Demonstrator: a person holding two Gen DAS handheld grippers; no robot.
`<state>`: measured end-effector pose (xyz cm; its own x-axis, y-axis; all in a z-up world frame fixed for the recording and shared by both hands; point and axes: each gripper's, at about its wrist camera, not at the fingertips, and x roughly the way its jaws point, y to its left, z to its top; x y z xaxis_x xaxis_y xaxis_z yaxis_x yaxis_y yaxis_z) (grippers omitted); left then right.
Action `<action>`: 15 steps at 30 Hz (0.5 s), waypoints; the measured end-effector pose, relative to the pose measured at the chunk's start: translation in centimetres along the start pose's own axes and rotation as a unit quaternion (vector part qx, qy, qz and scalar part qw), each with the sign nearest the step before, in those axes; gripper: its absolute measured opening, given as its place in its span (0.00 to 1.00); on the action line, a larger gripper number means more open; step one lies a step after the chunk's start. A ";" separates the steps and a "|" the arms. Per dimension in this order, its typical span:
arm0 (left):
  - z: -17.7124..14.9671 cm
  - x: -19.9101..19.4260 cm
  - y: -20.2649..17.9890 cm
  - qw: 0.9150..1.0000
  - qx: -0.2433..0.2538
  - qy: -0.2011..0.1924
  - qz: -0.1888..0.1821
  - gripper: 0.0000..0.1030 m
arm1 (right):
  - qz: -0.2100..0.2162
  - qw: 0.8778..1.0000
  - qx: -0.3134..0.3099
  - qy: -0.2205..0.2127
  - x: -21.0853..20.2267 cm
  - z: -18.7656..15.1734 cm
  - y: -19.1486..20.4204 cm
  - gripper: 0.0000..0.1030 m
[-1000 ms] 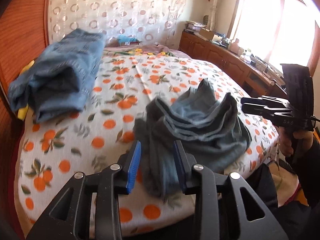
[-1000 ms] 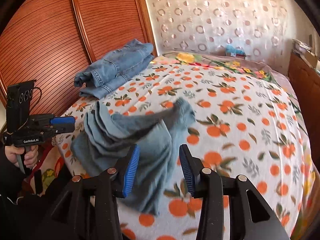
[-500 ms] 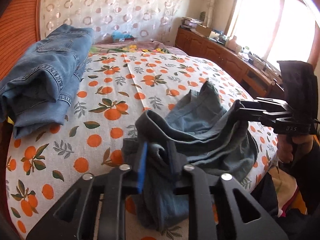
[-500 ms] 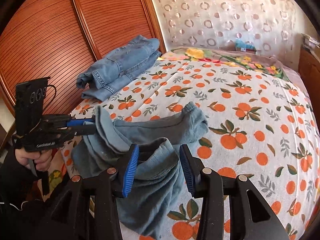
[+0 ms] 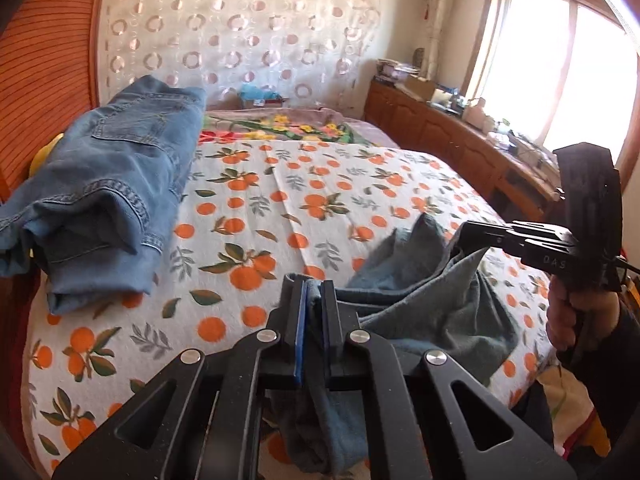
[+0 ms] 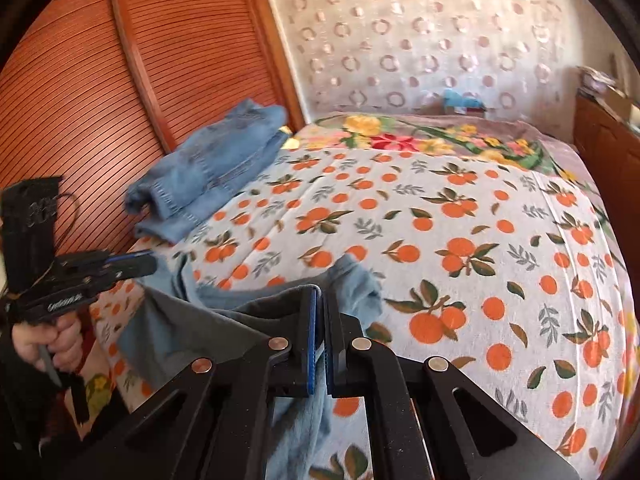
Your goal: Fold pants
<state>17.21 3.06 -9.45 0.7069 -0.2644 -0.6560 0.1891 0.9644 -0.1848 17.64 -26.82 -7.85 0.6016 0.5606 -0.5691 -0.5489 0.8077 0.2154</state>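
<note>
Both claws, left claw (image 5: 314,300) and right claw (image 6: 320,308), have just closed and pinch the grey pants (image 5: 432,304); lifting evenly should spread them flat over the bed (image 6: 480,208).

White letters reading roughly "DAS" stand on the black body of the right gripper (image 5: 474,236), seen from the left wrist camera; a white brand word on the side of the left gripper (image 6: 148,262), seen from the right wrist camera, is too blurred to read; nothing else carries legible text.
</note>
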 end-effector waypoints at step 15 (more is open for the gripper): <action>-1.6 -0.6 0.9 1.000 -0.010 0.019 -0.001 0.31 | -0.038 0.999 -0.012 -0.020 -3.2 -1.5 1.5 0.18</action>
<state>15.85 4.04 -10.41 0.6805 -0.2675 -0.6822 0.1770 0.9634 -0.2012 14.02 -27.70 -6.87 0.6650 0.5042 -0.5509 -0.5135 0.8444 0.1530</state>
